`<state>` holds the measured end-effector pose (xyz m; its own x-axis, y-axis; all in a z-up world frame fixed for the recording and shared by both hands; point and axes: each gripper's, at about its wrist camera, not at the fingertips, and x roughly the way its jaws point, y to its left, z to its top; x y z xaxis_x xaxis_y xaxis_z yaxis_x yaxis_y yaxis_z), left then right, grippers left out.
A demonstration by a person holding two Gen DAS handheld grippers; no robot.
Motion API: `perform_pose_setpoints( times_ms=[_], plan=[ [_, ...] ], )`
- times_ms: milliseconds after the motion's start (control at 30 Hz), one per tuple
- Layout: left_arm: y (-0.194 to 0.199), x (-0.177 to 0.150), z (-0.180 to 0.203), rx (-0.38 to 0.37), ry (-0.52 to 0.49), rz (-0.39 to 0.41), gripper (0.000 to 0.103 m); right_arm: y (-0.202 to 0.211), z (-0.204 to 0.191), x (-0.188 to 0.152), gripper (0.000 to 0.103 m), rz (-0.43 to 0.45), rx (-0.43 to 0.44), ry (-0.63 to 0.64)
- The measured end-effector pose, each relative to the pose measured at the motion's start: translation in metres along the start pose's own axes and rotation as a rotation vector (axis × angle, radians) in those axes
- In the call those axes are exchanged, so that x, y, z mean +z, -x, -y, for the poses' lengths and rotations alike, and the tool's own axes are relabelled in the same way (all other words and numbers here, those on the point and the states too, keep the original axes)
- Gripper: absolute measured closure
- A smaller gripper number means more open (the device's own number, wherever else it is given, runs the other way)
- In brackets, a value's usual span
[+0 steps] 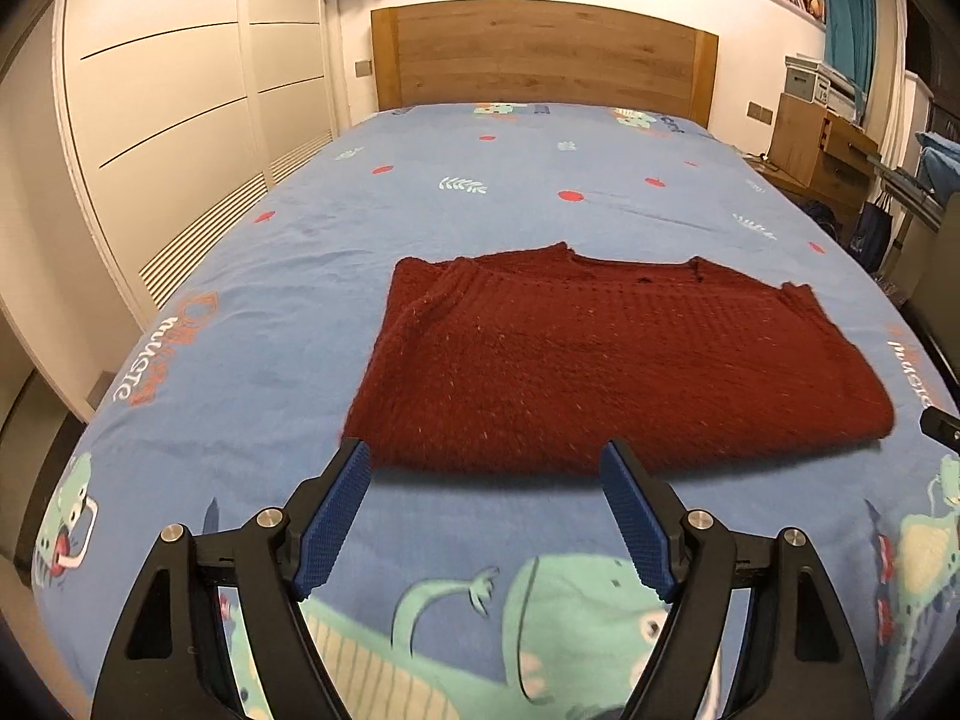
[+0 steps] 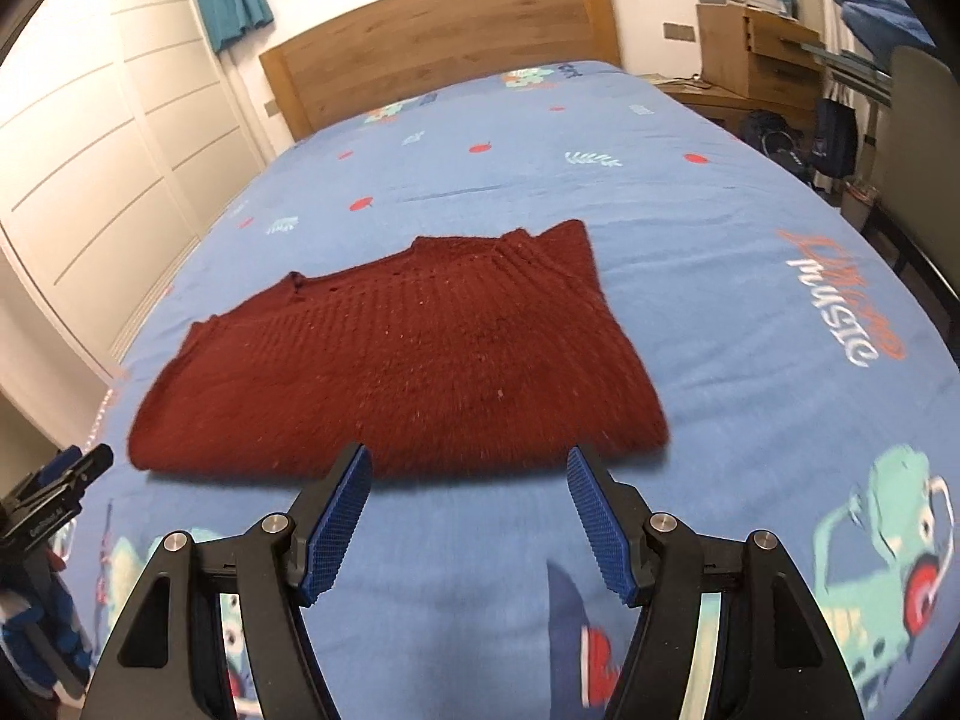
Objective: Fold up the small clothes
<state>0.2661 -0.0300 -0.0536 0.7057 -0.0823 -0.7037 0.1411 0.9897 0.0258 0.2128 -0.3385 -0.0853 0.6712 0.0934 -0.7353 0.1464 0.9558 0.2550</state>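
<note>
Big picture first: the bed [image 1: 420, 192] fills both views, blue dinosaur sheet pulled fairly smooth, headboard [image 1: 540, 54] at twelve o'clock. On it lies the sweater [image 1: 600, 360], dark red knit, a squarish flat bundle with its neckline toward twelve o'clock and its thick near edge at six.

Left tongs [image 1: 486, 462] hover just short of that near edge, spread wide, nothing between the pads. Right tongs [image 2: 468, 465] do the same from the other side, also spread and empty, and the left unit peeks in at nine o'clock of the right view.

Now the risks, as I judge them. The knit looks thick and layered, so a shallow bite at the edge may catch only the top layer and peel the bundle apart. Lift one side ahead of the other and the fold skews. The fuzzy yarn could snag on the ribbed blue pads [image 1: 336, 516] on release and drag the edge back. Go in too low and the tongs pinch the sheet with it.
</note>
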Motion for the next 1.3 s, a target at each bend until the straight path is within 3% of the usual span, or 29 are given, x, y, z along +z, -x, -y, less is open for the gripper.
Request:
perform_pose_setpoints(
  times_ms=[233, 567, 967, 1300],
  plan=[
    [0.030, -0.014, 0.004, -0.048, 0.032, 0.013, 0.026, 0.047, 0.006, -0.024, 0.034, 0.017, -0.001, -0.036],
    [0.030, -0.031, -0.004, -0.129, 0.134, -0.017, 0.026, 0.080, 0.006, -0.049, 0.034, 0.008, -0.033, -0.058],
    [-0.006, -0.040, -0.039, -0.206, 0.309, -0.061, 0.026, 0.064, -0.007, -0.059, 0.034, -0.043, -0.062, -0.072],
    [-0.045, -0.044, -0.063, -0.225, 0.436, -0.114, 0.026, 0.031, -0.008, -0.058, 0.034, -0.076, -0.047, -0.069]
  ],
)
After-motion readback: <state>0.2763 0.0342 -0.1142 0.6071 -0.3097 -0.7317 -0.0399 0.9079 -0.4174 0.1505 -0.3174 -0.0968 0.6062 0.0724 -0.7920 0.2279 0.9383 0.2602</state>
